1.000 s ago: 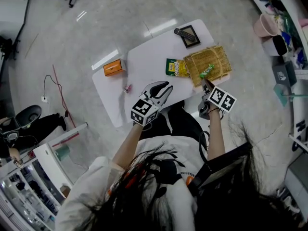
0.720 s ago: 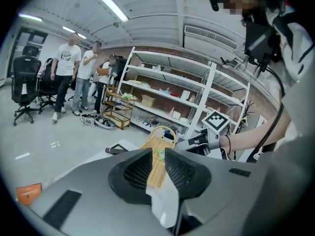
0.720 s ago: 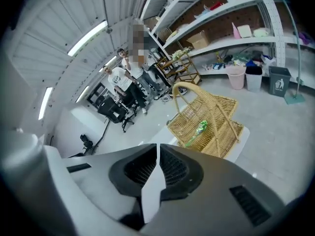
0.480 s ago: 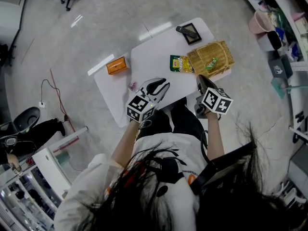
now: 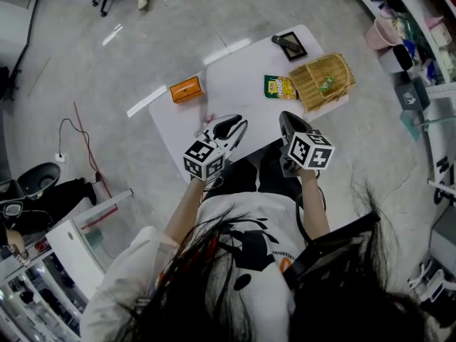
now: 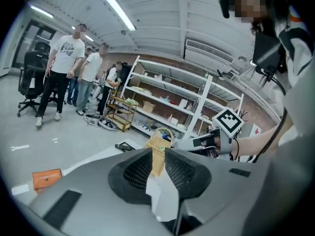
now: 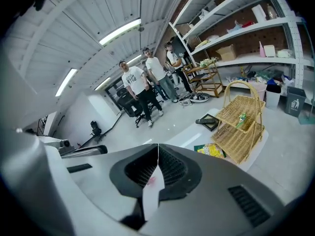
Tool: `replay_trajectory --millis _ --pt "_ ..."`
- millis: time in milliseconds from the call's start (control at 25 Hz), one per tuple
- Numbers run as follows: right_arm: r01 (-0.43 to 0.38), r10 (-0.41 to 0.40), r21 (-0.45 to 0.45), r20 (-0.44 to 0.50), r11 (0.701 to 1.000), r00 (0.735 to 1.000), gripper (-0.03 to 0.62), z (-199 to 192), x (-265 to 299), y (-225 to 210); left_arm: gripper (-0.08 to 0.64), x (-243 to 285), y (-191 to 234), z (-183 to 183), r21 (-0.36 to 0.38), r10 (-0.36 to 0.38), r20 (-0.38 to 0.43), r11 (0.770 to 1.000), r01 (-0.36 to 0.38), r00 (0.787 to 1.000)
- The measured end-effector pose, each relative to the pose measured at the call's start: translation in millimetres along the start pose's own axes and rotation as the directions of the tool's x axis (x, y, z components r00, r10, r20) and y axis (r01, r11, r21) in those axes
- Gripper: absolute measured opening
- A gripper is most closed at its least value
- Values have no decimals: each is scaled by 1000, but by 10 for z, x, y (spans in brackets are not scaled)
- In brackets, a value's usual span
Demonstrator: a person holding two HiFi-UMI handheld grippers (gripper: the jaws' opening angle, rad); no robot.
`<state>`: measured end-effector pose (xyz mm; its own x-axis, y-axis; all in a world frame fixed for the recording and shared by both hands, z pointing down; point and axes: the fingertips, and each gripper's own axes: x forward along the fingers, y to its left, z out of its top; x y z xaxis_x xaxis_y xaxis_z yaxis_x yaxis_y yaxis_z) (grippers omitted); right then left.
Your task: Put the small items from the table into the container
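Note:
A wicker basket point(image 5: 335, 73) stands at the right end of the white table point(image 5: 235, 73), and a green packet point(image 5: 326, 84) lies in it. A yellow-green packet point(image 5: 279, 87) lies on the table beside the basket. An orange box point(image 5: 186, 89) sits at the left end, and a small pink item point(image 5: 209, 119) lies near the front edge. My left gripper point(image 5: 235, 125) hangs open and empty just right of the pink item. My right gripper point(image 5: 285, 116) is shut on nothing, over the front edge, well short of the basket point(image 7: 241, 127).
A black frame with a remote control point(image 5: 291, 45) lies at the table's far right corner. Several people point(image 7: 140, 90) stand on the grey floor beyond the table. Shelving point(image 6: 172, 102) lines the wall, and bins point(image 5: 388, 38) stand to the right of the table.
My right gripper has drawn back from the basket towards me and shut, with the green packet left in the basket. My left gripper has slid left towards the pink item.

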<state>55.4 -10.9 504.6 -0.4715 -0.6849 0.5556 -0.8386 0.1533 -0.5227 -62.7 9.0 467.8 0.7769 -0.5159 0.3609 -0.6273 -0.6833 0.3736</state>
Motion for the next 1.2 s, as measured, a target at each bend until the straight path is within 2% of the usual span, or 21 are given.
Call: replay_trajectory --millis 240,440,680,960,1200 --pt "-34 33 -53 -21 998 999 18 -251 26 495 72 -386 142 -71 1 35 24 999 -35 999" --pt "-52 49 -77 -39 996 998 18 -392 62 742 72 -606 258 -133 -5 66 35 998 -66 997" --pt "-55 52 -78 -46 995 998 18 -415 110 835 21 -679 360 -162 23 86 17 996 -87 996" --pt "-60 54 -93 -61 994 997 18 -439 147 876 20 -761 421 -117 26 106 56 994 -108 993" --pt "-87 75 -114 -105 990 992 18 -565 258 943 20 -887 512 -185 54 145 47 988 -148 988"
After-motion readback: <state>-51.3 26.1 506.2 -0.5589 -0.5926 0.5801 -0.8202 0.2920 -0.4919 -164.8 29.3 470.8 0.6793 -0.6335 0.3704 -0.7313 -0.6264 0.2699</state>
